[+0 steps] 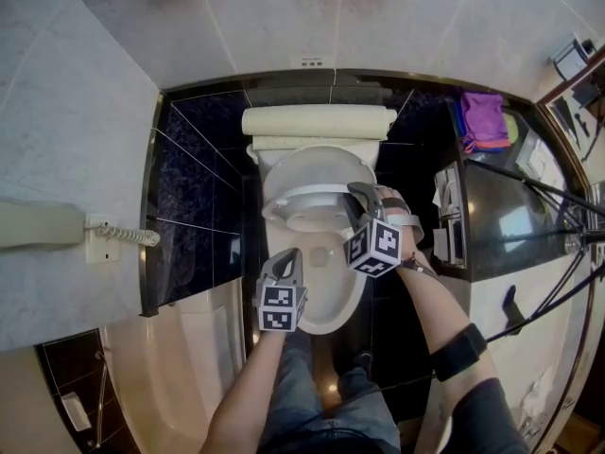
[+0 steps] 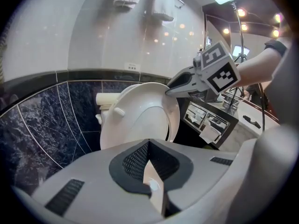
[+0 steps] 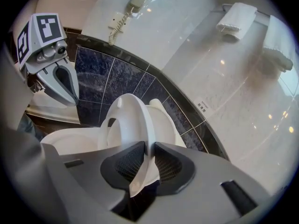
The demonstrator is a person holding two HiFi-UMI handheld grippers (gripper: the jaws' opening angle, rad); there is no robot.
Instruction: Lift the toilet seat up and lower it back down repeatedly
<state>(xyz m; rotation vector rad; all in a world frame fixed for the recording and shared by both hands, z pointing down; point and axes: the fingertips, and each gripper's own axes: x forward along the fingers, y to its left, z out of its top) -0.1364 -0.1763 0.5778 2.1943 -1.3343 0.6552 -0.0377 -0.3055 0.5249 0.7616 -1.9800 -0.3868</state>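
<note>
The white toilet seat [image 1: 304,194] stands part-raised over the bowl [image 1: 333,301], with the lid [image 1: 317,164] upright against the tank [image 1: 317,121]. My right gripper [image 1: 356,195] is shut on the seat's right rim; in the right gripper view the rim [image 3: 127,120] runs edge-on between the dark pads [image 3: 126,164] of that gripper [image 3: 147,155]. My left gripper [image 1: 285,263] hovers over the bowl's front left, shut and empty, apart from the seat. The left gripper view shows its jaws [image 2: 148,146] meeting at the tips, the raised seat [image 2: 174,118] and the right gripper [image 2: 170,90] at its top edge.
Dark blue tiled walls [image 1: 194,187] close in the toilet. A wall phone [image 1: 38,225] hangs at the left and a bathtub [image 1: 170,367] lies at the lower left. A counter [image 1: 510,216] with a purple cloth [image 1: 484,119] stands at the right. Towels [image 3: 238,15] hang above.
</note>
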